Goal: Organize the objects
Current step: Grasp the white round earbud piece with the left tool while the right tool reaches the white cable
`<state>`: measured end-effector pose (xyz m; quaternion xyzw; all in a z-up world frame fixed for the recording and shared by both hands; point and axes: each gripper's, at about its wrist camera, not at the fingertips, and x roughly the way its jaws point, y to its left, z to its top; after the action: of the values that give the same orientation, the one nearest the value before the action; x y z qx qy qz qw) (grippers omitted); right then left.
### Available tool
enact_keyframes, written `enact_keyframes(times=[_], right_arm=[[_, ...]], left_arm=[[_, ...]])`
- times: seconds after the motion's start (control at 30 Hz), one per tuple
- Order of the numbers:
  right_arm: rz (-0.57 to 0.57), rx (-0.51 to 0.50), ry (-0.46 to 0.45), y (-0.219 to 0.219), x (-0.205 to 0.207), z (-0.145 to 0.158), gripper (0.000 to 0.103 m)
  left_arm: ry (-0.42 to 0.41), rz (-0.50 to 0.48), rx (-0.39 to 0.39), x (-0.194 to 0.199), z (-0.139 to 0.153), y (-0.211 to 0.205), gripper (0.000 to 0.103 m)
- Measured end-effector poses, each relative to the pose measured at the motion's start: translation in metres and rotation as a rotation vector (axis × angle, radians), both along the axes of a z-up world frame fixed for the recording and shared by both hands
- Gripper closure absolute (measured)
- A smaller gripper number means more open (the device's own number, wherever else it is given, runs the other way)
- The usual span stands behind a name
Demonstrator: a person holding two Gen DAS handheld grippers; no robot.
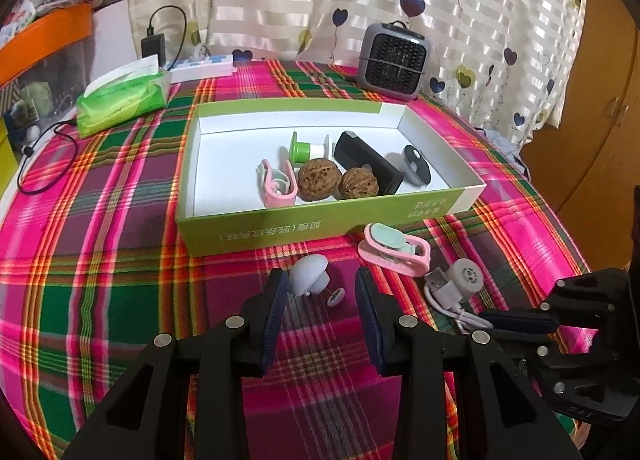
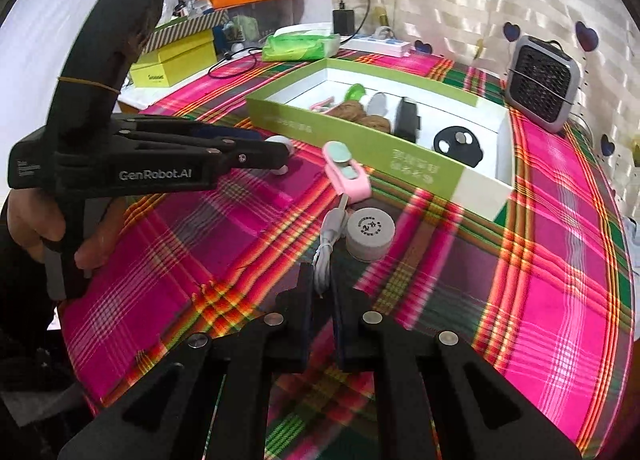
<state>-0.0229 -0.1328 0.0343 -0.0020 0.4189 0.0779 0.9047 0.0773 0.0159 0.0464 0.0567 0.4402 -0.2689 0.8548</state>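
Note:
A green-and-white box on the plaid table holds a pink clip, a green-and-white spool, two walnuts, a black case and a dark round piece. My left gripper is open, its fingers either side of a pale mushroom-shaped piece lying in front of the box. A pink-and-mint clip and a round white device with a white USB cable lie to its right. My right gripper is shut on the white cable, just below the round device.
A grey mini heater stands behind the box. A green tissue pack, a power strip and a black charger sit at the back left. Yellow boxes and an orange tray stand off the table's left. Curtain behind.

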Motion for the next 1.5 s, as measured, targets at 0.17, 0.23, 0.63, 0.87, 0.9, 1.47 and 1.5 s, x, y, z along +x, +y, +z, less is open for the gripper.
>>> enact_keyframes(times=[0.17,0.23,0.63,0.87,0.9,1.47,1.5], right_arm=[[0.002,-0.002,0.004,0.004,0.004,0.000,0.093],[-0.003,0.004,-0.002,0.004,0.006,0.001,0.088],[-0.068,-0.002,0.013,0.001,0.031,-0.001,0.086],[-0.069,-0.021,0.024,0.006,0.038,-0.002,0.086],[-0.073,-0.023,0.023,0.006,0.038,-0.002,0.086],[-0.067,-0.013,-0.038,0.010,0.027,0.007,0.091],[-0.068,-0.011,-0.040,0.010,0.026,0.007,0.091]], left_arm=[[0.020,0.013,0.009,0.008,-0.004,-0.005,0.069],[0.029,0.017,0.005,0.011,-0.005,-0.006,0.069],[0.038,0.007,-0.003,0.009,-0.005,-0.003,0.083],[0.025,0.000,-0.011,0.002,-0.003,0.001,0.083],[0.023,-0.002,-0.012,0.001,-0.002,0.001,0.083],[-0.004,-0.008,-0.044,-0.011,0.006,0.011,0.083],[-0.005,-0.009,-0.046,-0.012,0.006,0.011,0.083]])
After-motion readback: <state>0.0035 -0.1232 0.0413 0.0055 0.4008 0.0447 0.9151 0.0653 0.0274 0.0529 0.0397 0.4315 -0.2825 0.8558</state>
